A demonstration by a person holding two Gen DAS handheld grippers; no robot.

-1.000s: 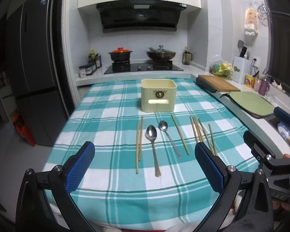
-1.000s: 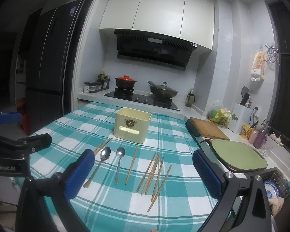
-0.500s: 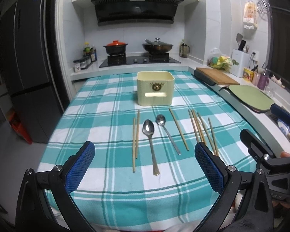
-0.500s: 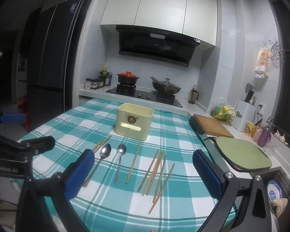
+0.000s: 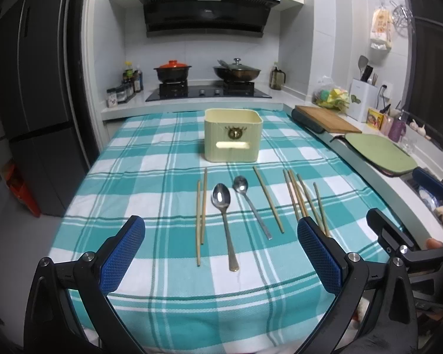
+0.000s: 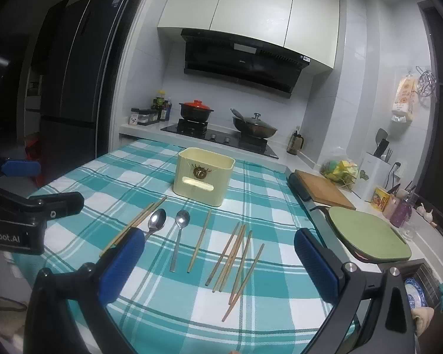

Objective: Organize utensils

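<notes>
We hold both tongs above the near edge of the tabletop point(image 5: 138, 159), which is covered with a teal and white checked cloth. The left tongs point(image 5: 221, 246) stand wide apart with nothing between the blue pads, and the right tongs point(image 6: 218, 253) are likewise spread and empty.

All the utensils lie flat on the cloth, in a loose row in front of us. From the left wrist view we see a pair of chopsticks point(image 5: 200, 212) side by side at the left, then the large spoon point(image 5: 223, 209) with its bowl pointing away from us, then the small spoon point(image 5: 248, 199) just beside it and angled slightly. To the right of that lies a single chopstick point(image 5: 268, 199) on its own, and further right a loose cluster of chopsticks point(image 5: 302, 197) (some crossing one another, so we cannot count them surely).

Behind the row, well apart from the spoons, the cream utensil box point(image 5: 233, 134) stands upright with its slot handle facing us. From the right wrist view its open top point(image 6: 206, 157) shows, but we cannot tell what lies inside.

Along the right side a wooden cutting board point(image 5: 327, 121) and a green mat point(image 5: 379, 155) rest on the counter.
</notes>
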